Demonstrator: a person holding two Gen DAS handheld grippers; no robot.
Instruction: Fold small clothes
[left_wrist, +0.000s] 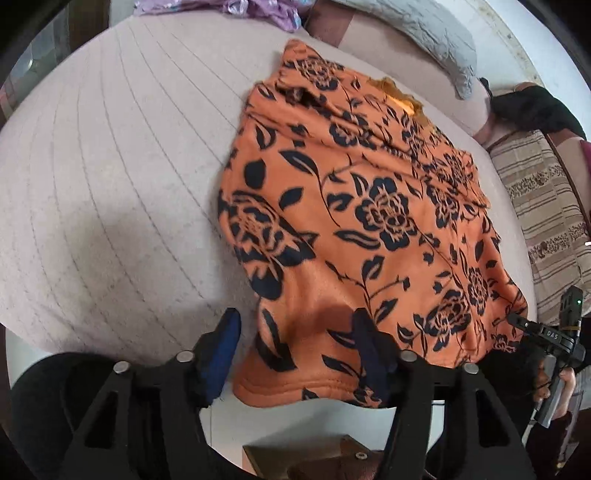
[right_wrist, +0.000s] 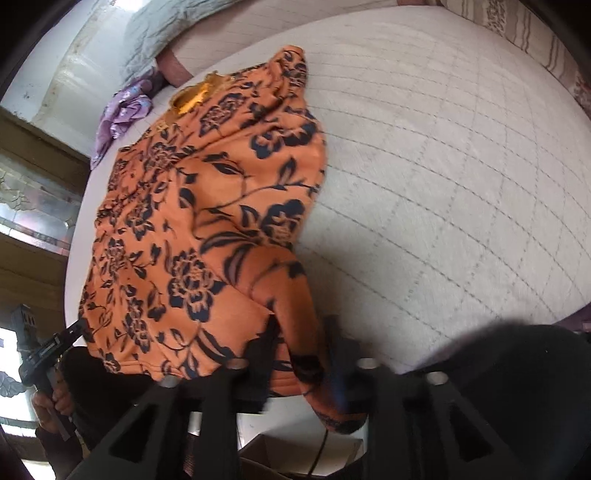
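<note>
An orange top with a black flower print (left_wrist: 369, 221) lies spread on the pale quilted bed (left_wrist: 110, 166), its neck at the far end. My left gripper (left_wrist: 295, 336) stands open over the near hem, the hem's left corner lying between its blue pads without being pressed. In the right wrist view the same top (right_wrist: 177, 221) fills the left half, and a bunched fold of its near corner runs between the fingers of my right gripper (right_wrist: 303, 343), which stands open. Each gripper also shows at the other view's edge, held by a hand: the right gripper (left_wrist: 546, 332), the left gripper (right_wrist: 48, 347).
A purple garment (right_wrist: 122, 110) lies crumpled at the far side of the bed, beside a grey pillow (left_wrist: 424, 33). A brown striped blanket (left_wrist: 546, 206) covers the bed's right side. Wooden furniture with patterned glass (right_wrist: 33, 206) stands past the bed's edge.
</note>
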